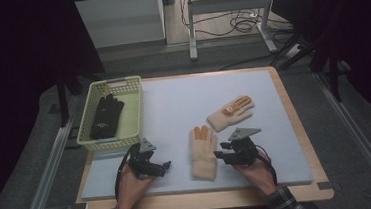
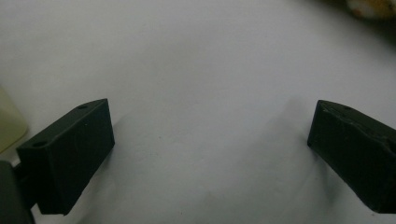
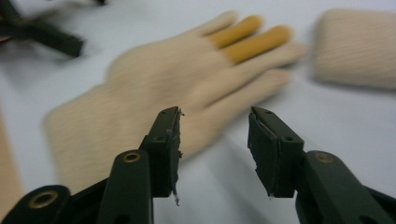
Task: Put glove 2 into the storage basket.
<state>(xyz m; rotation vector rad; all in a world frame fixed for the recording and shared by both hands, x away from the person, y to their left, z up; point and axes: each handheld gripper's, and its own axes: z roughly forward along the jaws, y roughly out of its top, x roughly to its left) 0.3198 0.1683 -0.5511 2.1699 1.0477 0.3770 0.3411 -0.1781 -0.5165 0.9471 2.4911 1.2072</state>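
The person's right gripper [image 1: 221,156] sits low over the near right part of the worktop [image 1: 173,105], its jaws parted with nothing between them, just beside the right edge of a cream knitted glove [image 1: 203,152] with two orange fingers. In the right gripper view the gripper [image 3: 214,140] has its tips at the thumb side of that glove [image 3: 154,88], which lies flat on the pale mat, cuff toward the near edge and fingers pointing away. A second cream glove [image 1: 230,112] lies a little farther back and to the right, apart from the first, angled with its fingers toward the far right. The left gripper [image 1: 165,164] rests near the front edge, left of the first glove and clear of it; in the left gripper view its jaws stand wide apart over bare mat, released. At the far left stands a pale yellow basket [image 1: 133,119] with a black glove [image 1: 106,115] lying inside it.
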